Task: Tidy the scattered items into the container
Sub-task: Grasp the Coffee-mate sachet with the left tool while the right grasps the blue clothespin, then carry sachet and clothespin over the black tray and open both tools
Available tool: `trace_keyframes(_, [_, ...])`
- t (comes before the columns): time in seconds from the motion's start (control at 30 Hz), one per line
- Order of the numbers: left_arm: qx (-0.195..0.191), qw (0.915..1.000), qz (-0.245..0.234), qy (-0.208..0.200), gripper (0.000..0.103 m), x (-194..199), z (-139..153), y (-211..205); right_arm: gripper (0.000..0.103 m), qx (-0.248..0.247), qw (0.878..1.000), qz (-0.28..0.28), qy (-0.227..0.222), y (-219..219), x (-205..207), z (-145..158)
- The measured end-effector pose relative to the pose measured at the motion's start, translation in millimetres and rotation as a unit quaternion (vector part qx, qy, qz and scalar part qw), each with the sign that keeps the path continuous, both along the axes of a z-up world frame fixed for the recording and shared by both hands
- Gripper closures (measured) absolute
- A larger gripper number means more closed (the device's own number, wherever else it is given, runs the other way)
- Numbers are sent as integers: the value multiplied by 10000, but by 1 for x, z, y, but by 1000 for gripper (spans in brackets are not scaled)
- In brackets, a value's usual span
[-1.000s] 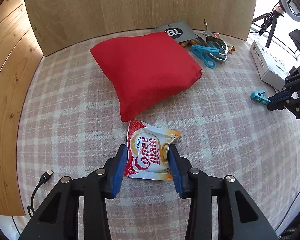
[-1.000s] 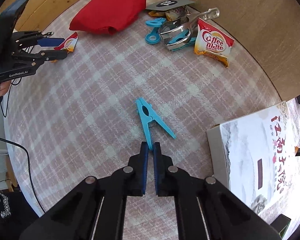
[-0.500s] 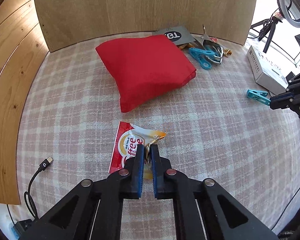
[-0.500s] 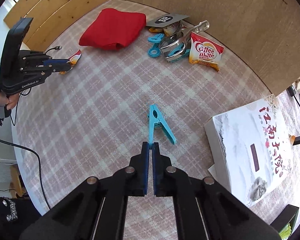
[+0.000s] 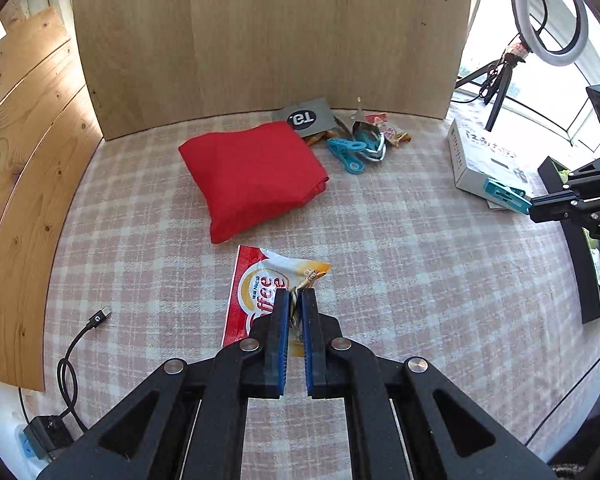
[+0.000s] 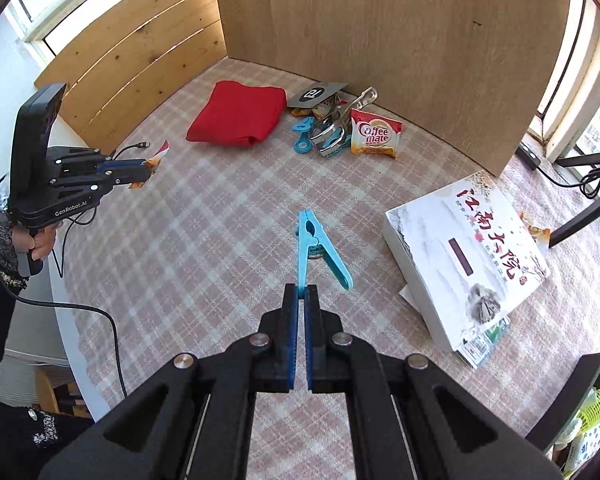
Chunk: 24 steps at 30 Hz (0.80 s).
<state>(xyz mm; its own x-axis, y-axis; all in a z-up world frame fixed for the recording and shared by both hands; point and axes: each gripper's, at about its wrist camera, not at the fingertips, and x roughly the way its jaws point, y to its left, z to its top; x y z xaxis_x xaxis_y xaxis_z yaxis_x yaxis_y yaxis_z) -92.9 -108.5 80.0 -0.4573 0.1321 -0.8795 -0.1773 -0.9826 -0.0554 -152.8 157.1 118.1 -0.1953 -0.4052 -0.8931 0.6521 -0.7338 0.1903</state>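
Note:
My left gripper (image 5: pixel 295 294) is shut on the crumpled edge of a red and white Coffee mate sachet (image 5: pixel 256 288), which hangs lifted off the checked cloth (image 5: pixel 400 264). The same gripper (image 6: pixel 142 170) shows at the left of the right wrist view with the sachet (image 6: pixel 156 159) at its tip. My right gripper (image 6: pixel 301 289) is shut on one handle of a light blue clothes peg (image 6: pixel 314 245), held above the cloth; it shows again in the left wrist view as the peg (image 5: pixel 502 193) at the right edge. A red fabric pouch (image 5: pixel 252 178) lies further back.
By the back wooden panel (image 5: pixel 260 40) lies a pile: a grey card (image 5: pixel 306 118), blue pegs (image 5: pixel 346 152), a metal clip (image 6: pixel 340 114), a second Coffee mate sachet (image 6: pixel 374 134). A white printed box (image 6: pixel 464 256) sits right. A USB cable (image 5: pixel 86 328) lies left.
The left jaws closed on the sachet and lifted it off the cloth. The right gripper rose with the blue peg in it; both views now show more of the table.

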Motion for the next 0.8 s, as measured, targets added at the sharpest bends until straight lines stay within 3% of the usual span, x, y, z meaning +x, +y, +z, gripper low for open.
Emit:
trace_keyframes(0.17, [86, 9988, -400, 263, 98, -9, 24, 51, 100, -139, 9983, -524, 224, 33, 22, 15])
trace_keyframes(0.4, [281, 9891, -1361, 490, 98, -12, 53, 154, 100, -212, 9862, -1575, 464, 144, 52, 39])
trace_keyframes(0.57, [590, 9739, -2106, 598, 98, -14, 70, 243, 100, -151, 9672, -2457, 624, 234, 84, 52])
trace_keyframes(0.8, [786, 9435, -3161, 608, 98, -5, 85, 367, 100, 12, 9253, -3715, 762, 349, 126, 51])
